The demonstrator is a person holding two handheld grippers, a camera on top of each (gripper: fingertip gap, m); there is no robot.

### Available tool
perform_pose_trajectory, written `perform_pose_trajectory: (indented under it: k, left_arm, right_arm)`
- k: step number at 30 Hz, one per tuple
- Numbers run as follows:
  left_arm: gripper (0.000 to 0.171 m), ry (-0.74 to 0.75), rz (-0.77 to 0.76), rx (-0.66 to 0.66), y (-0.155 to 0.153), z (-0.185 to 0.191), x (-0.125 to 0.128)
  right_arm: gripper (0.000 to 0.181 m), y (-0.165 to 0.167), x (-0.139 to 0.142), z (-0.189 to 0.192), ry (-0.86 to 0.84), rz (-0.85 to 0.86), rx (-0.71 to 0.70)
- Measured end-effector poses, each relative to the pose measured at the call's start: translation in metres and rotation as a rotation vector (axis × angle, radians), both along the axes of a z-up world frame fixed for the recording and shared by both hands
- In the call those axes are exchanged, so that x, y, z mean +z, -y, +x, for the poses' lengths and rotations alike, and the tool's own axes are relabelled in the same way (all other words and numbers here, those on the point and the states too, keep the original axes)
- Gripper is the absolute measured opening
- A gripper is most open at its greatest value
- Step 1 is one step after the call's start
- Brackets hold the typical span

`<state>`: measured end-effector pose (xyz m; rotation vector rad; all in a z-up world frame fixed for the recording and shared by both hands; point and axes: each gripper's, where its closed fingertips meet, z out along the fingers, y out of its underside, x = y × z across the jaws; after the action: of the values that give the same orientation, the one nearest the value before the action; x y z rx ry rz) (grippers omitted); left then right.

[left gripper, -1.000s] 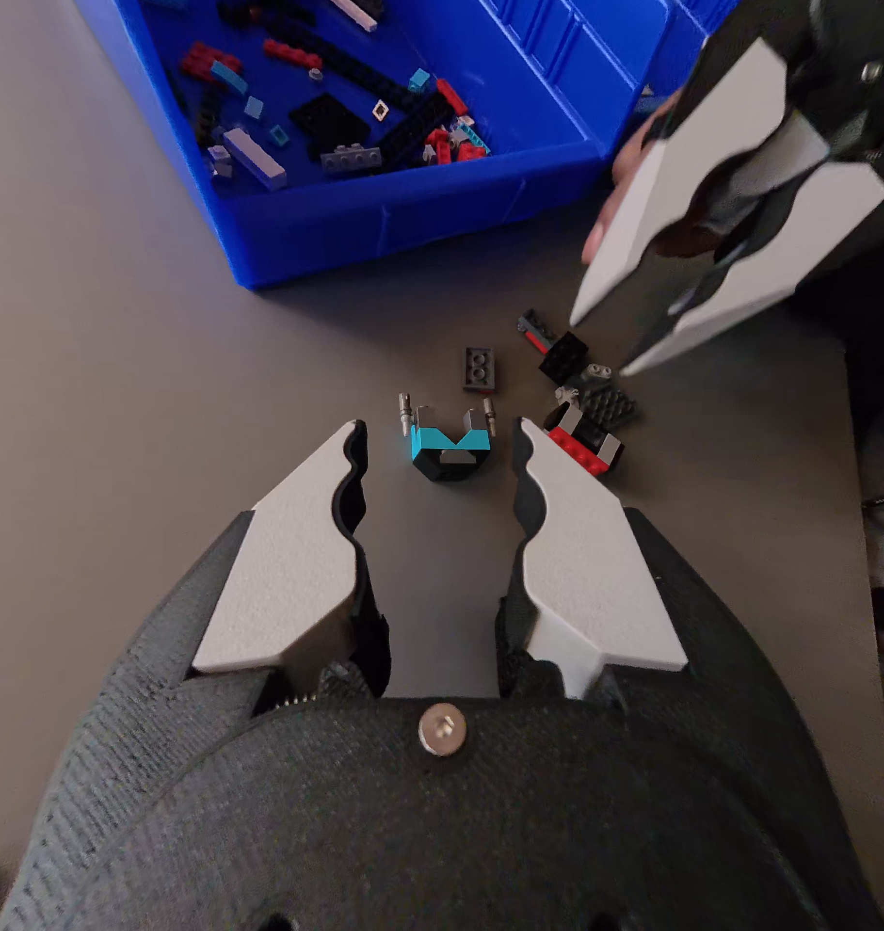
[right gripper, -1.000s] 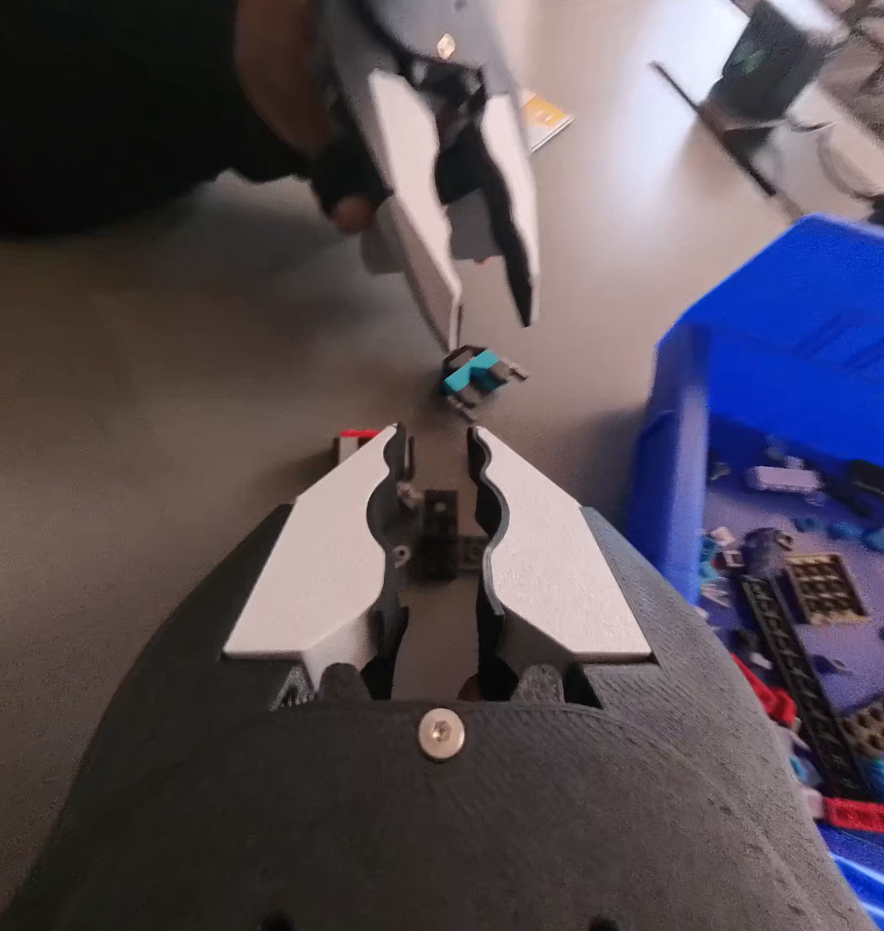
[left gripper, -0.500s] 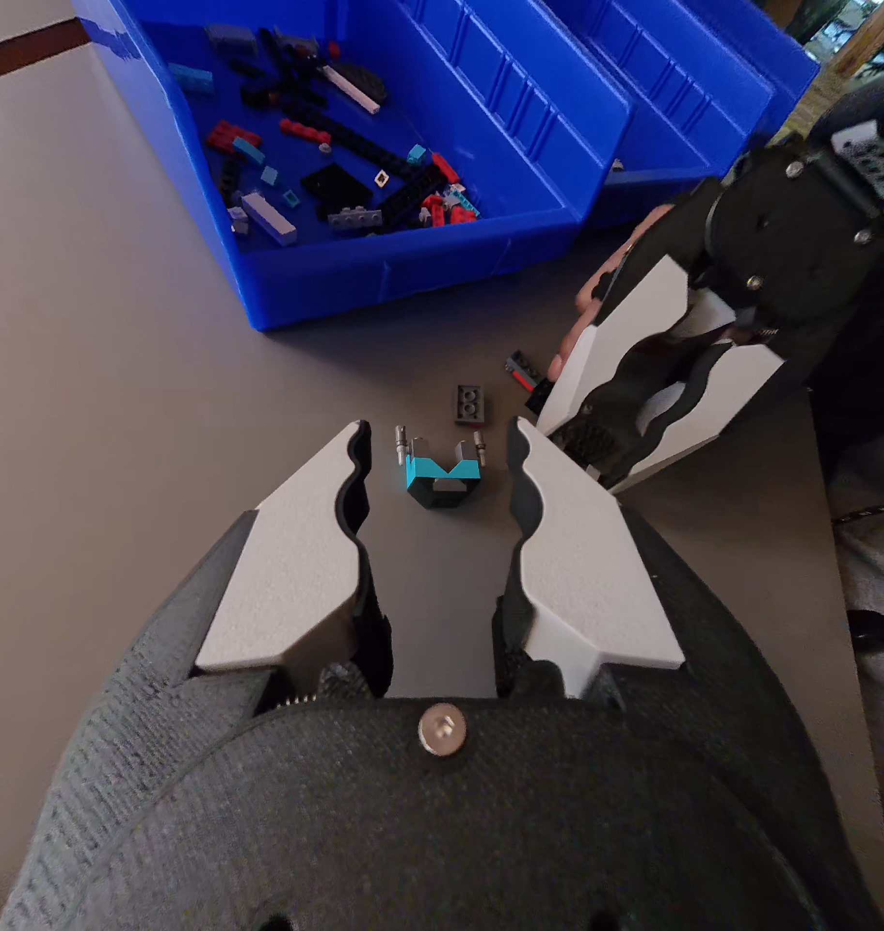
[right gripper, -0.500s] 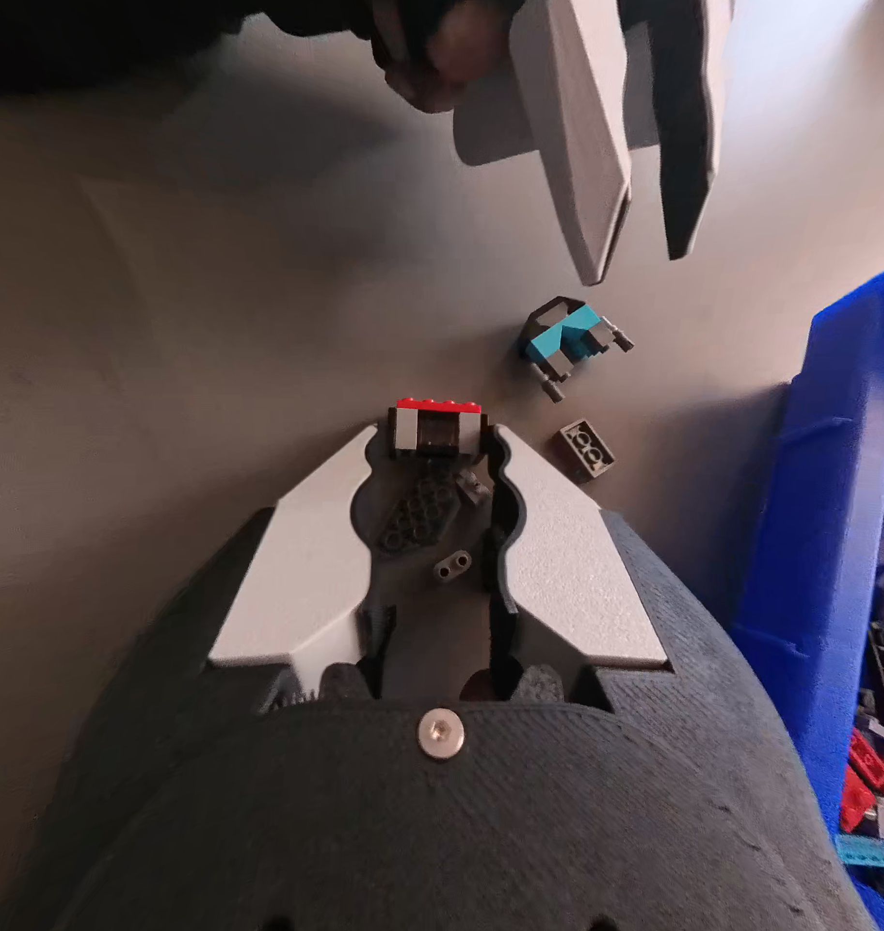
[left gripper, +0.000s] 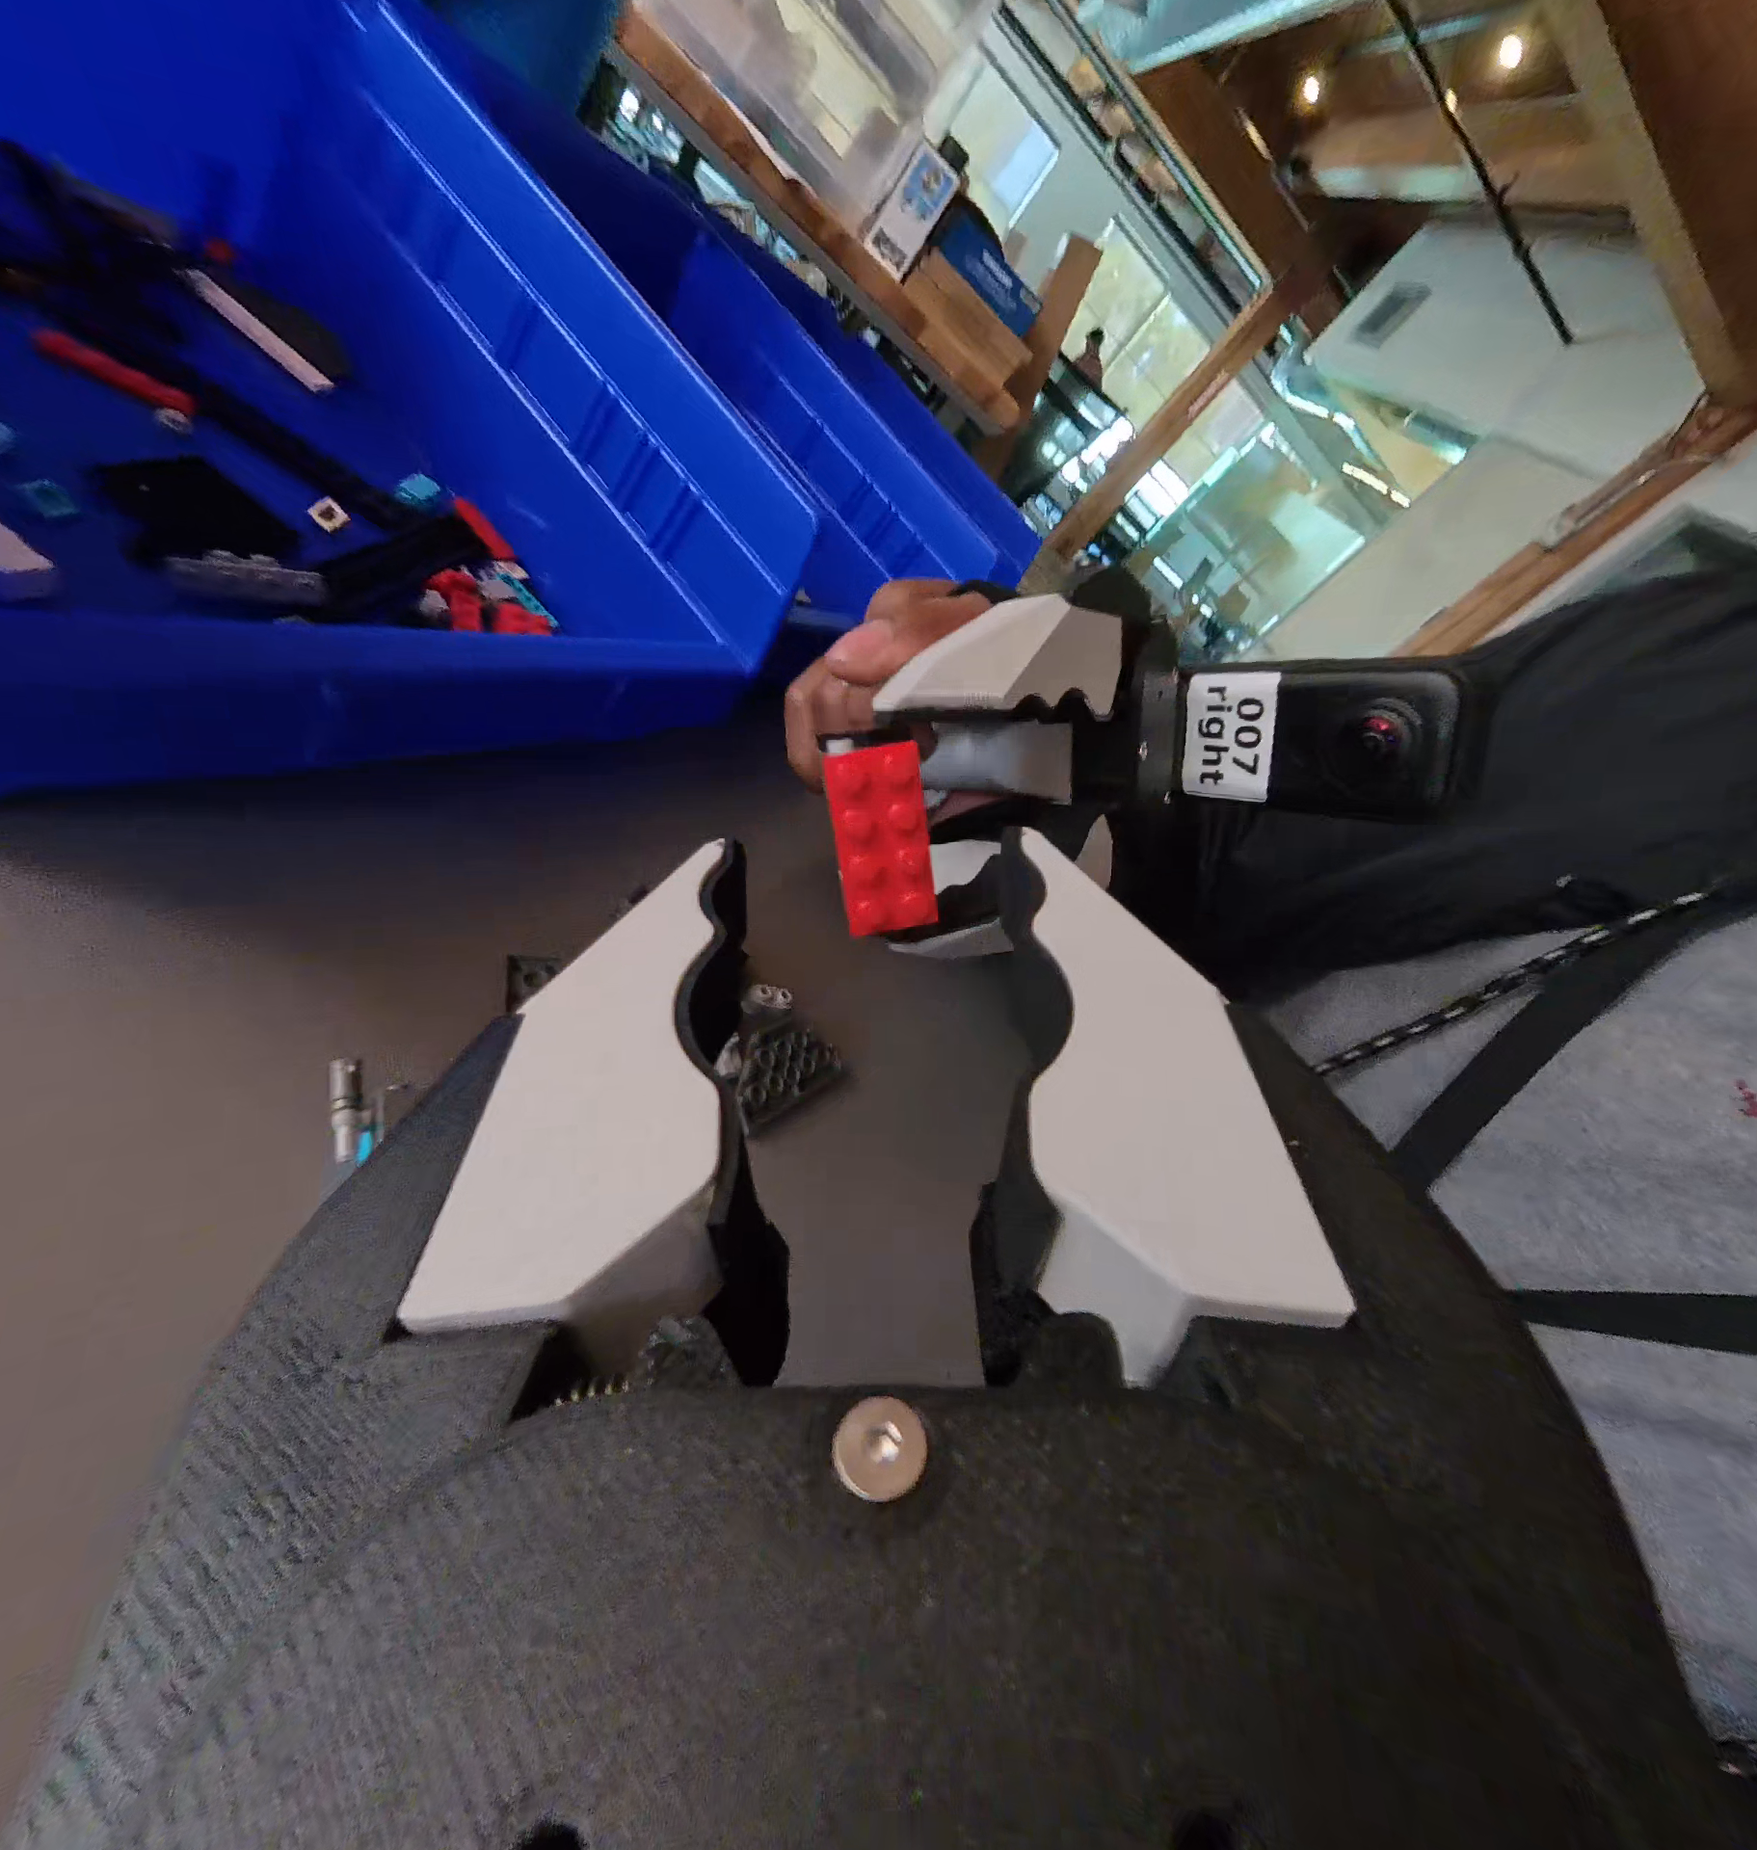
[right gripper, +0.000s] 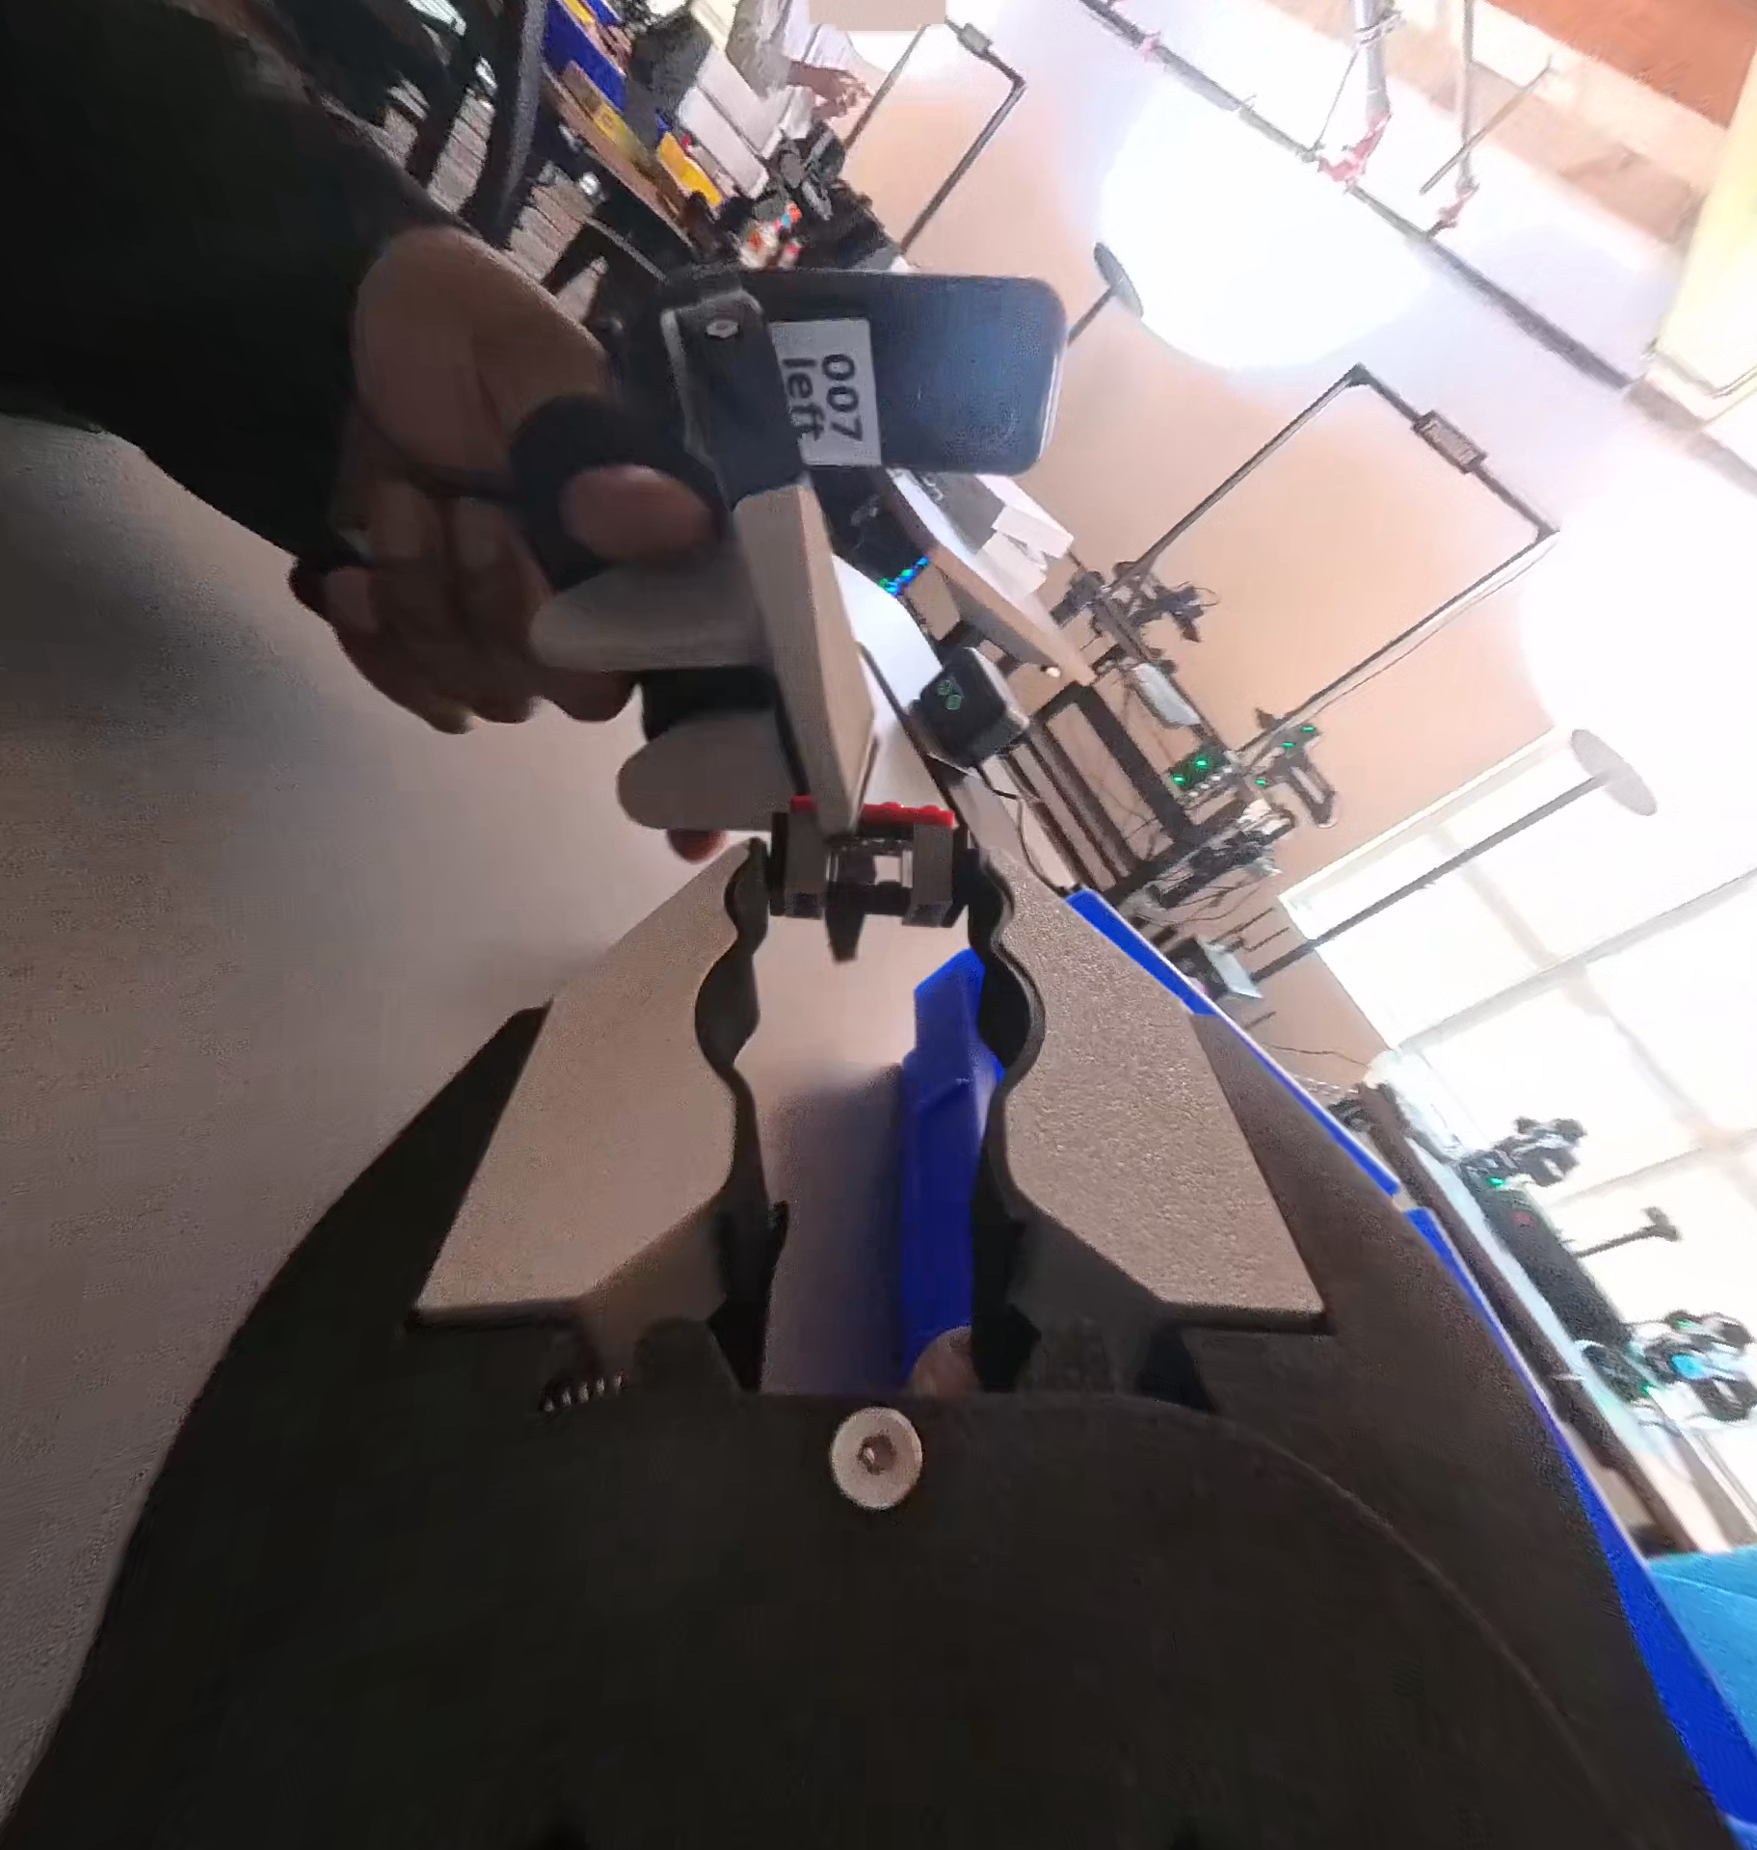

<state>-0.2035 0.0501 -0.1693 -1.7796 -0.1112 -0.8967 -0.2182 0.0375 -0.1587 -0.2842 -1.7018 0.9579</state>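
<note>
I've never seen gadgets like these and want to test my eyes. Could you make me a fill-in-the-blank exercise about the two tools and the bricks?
1. The right tool is shut on a brick piece whose studded top is ____.
2. The left tool stands ____, holding nothing.
3. The loose bricks lie in a ____ bin.

Missing words: red; open; blue.

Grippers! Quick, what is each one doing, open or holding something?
Left gripper: open, holding nothing.
Right gripper: shut on a small brick piece with a red top.
</note>
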Motion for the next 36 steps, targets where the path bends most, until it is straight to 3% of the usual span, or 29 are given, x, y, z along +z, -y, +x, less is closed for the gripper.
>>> perform_pose_trajectory:
  k: [3, 7, 12, 16, 23, 27, 34, 36]
  left_arm:
    - [0.019, -0.062, 0.021, 0.010, -0.003, 0.004, -0.002]
    - [0.018, -0.216, 0.052, 0.033, -0.001, -0.002, -0.005]
    - [0.017, -0.498, 0.113, 0.053, 0.002, -0.007, -0.007]
    - [0.018, -0.648, 0.161, 0.030, 0.003, -0.001, -0.009]
    - [0.018, -0.623, 0.162, -0.007, 0.004, 0.003, -0.014]
    - [0.017, -0.524, 0.118, -0.020, 0.003, 0.004, -0.016]
    - [0.017, -0.501, 0.067, -0.086, 0.005, 0.014, -0.026]
    - [0.017, -0.490, 0.058, -0.090, 0.005, 0.016, -0.026]
  right_arm:
    - [0.041, 0.004, -0.002, 0.001, -0.026, 0.022, -0.001]
    - [0.042, 0.005, -0.003, 0.004, 0.019, -0.018, 0.055]
    - [0.040, -0.007, 0.010, 0.006, 0.212, -0.324, 0.153]
    - [0.038, -0.007, 0.008, 0.006, 0.323, -0.413, 0.180]
    - [0.031, 0.001, 0.000, 0.011, 0.395, -0.410, 0.224]
    - [0.031, -0.005, 0.001, 0.007, 0.412, -0.450, 0.204]
    - [0.031, 0.002, -0.010, 0.011, 0.573, -0.527, 0.266]
    - [0.021, 0.005, -0.016, 0.013, 0.606, -0.517, 0.269]
